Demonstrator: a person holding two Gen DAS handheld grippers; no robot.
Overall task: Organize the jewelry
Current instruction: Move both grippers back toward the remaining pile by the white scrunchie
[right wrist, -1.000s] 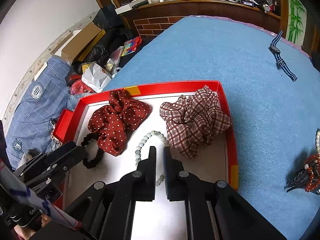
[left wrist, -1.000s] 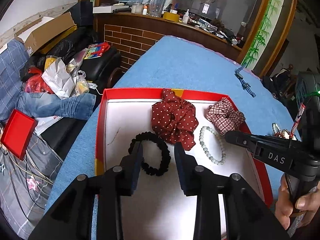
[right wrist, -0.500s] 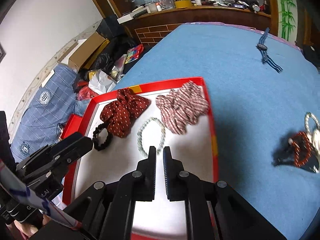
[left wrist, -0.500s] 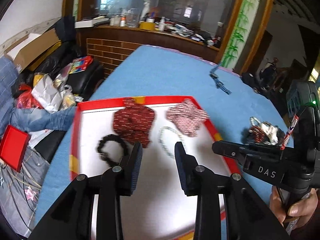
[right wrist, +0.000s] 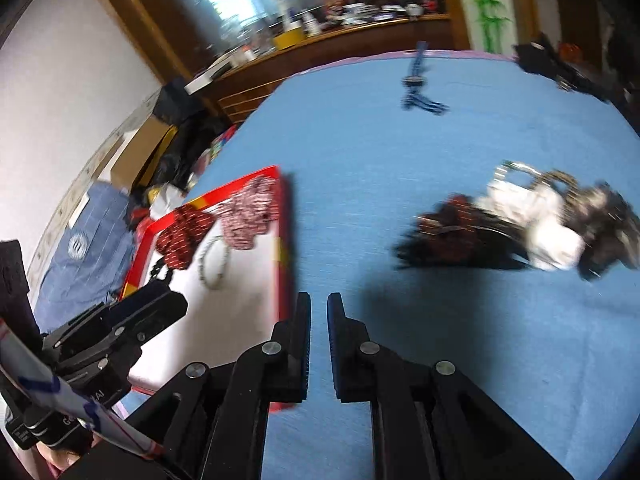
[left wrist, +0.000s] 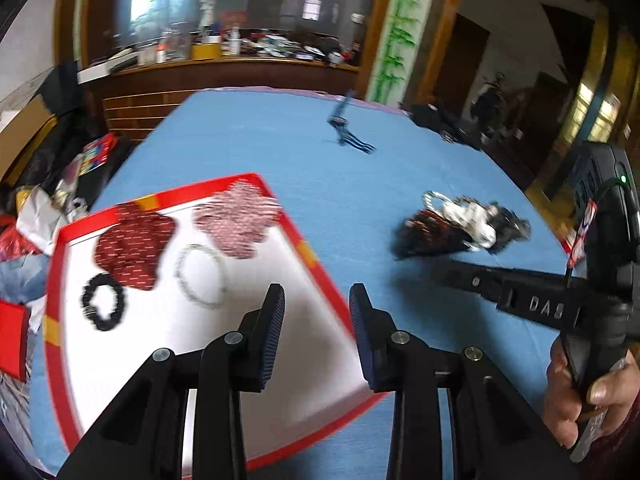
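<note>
Both grippers hang empty over the blue table, tray to the left, loose jewelry to the right.

Left gripper has its jaws spread wide above the near right edge of the red tray, which holds a black hair tie, a dotted red scrunchie, a bead bracelet and a plaid scrunchie. Right gripper is nearly closed, gripping nothing, just right of the tray rim. The blurred jewelry pile lies farther off to its right; a blue strap lies at the far end.

Both wrist views look down-forward, close over the blue table; both share the red tray.
</note>
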